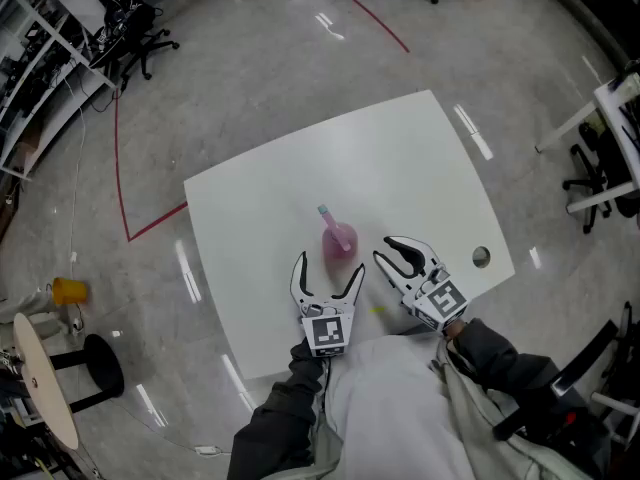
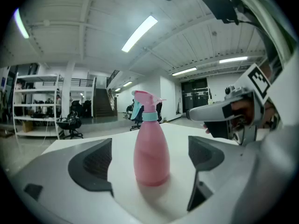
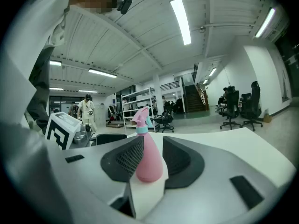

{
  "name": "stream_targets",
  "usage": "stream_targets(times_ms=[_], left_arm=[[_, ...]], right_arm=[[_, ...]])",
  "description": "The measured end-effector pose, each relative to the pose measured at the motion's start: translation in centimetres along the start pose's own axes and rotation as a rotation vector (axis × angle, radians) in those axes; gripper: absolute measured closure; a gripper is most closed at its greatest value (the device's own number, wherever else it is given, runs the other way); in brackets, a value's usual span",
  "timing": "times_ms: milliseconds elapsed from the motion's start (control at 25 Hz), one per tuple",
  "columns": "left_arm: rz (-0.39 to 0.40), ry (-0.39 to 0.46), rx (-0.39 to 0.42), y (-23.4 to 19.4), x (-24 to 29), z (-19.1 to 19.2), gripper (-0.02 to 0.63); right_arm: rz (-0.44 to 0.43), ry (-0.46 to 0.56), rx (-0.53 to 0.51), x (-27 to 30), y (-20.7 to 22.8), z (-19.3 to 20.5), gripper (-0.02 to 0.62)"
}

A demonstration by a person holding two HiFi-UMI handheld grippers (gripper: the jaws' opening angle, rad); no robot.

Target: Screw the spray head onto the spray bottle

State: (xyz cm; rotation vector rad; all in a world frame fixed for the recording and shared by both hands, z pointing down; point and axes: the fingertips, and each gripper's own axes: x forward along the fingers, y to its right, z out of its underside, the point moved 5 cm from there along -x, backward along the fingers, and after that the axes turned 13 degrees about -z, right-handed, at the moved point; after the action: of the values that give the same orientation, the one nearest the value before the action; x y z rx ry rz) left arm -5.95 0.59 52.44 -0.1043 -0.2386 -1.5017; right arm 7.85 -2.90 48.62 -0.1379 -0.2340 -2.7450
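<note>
A pink spray bottle (image 1: pixel 339 239) stands upright on the white table (image 1: pixel 400 168), with its pink spray head and teal collar (image 2: pixel 149 116) on its neck. My left gripper (image 1: pixel 330 265) is open just in front of the bottle, which stands past its fingertips and untouched. In the left gripper view the bottle (image 2: pixel 151 148) is centred between the wide jaws. My right gripper (image 1: pixel 385 248) sits to the bottle's right with only a narrow gap between its jaws and nothing in it. Its own view shows the bottle (image 3: pixel 148 160) beyond that gap.
A round hole (image 1: pixel 481 257) is in the table near its right front corner. The table's front edge runs just under both grippers. On the floor are a yellow object (image 1: pixel 68 290), a round stool (image 1: pixel 103 364) and office chairs (image 1: pixel 150 40).
</note>
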Motion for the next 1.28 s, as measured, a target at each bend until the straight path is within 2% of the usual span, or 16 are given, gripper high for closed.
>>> stream_targets(times_ms=[80,240,320,440,560,600,680,760,840,960,1040,1120,1280], left_arm=[[0.043,0.002,0.059,0.5,1.2,0.8,0.031],[0.095,-0.015,0.142,2.0,4.4,3.2,0.031],[0.078,-0.025,0.134,1.7,5.8,4.0,0.031],[0.060,-0.044,0.068,0.6,6.9,3.6,0.032],[0.100,-0.058,0.049,1.0,7.5,3.6,0.032],[0.109,-0.069,0.050,1.1,7.8,3.6,0.041],[0.104,-0.090,0.051,0.9,8.2,3.7,0.175],[0.104,-0.101,0.066,0.8,8.2,4.1,0.175],[0.130,-0.096,0.090,0.9,7.6,4.0,0.176],[0.222,-0.046,0.081,0.4,5.2,1.0,0.178],[0.325,-0.003,0.042,0.5,3.3,-1.6,0.178],[0.392,0.035,0.028,0.7,1.7,-3.8,0.178],[0.374,0.076,0.095,0.3,0.2,-6.4,0.178]], right_arm=[[0.024,-0.003,0.018,-0.1,0.3,0.5,0.491],[0.059,-0.007,0.041,-0.7,1.1,1.3,0.492],[0.071,-0.014,0.049,-1.0,1.3,1.6,0.492],[0.083,-0.022,0.069,-1.3,1.5,1.9,0.492],[0.091,-0.025,0.088,-1.6,1.8,2.2,0.492],[0.091,-0.029,0.094,-1.4,1.9,2.3,0.492],[0.084,-0.046,0.091,-0.8,1.8,2.7,0.492],[0.063,-0.053,0.075,-0.3,1.5,2.5,0.492],[0.007,-0.005,0.084,0.2,0.9,1.2,0.492],[-0.166,0.074,0.086,1.2,-0.7,-2.5,0.452],[-0.297,0.037,0.005,1.7,-2.4,-4.7,0.439],[-0.394,0.007,-0.045,1.9,-3.8,-6.4,0.429],[-0.459,0.065,-0.098,3.0,-5.7,-9.7,0.400]])
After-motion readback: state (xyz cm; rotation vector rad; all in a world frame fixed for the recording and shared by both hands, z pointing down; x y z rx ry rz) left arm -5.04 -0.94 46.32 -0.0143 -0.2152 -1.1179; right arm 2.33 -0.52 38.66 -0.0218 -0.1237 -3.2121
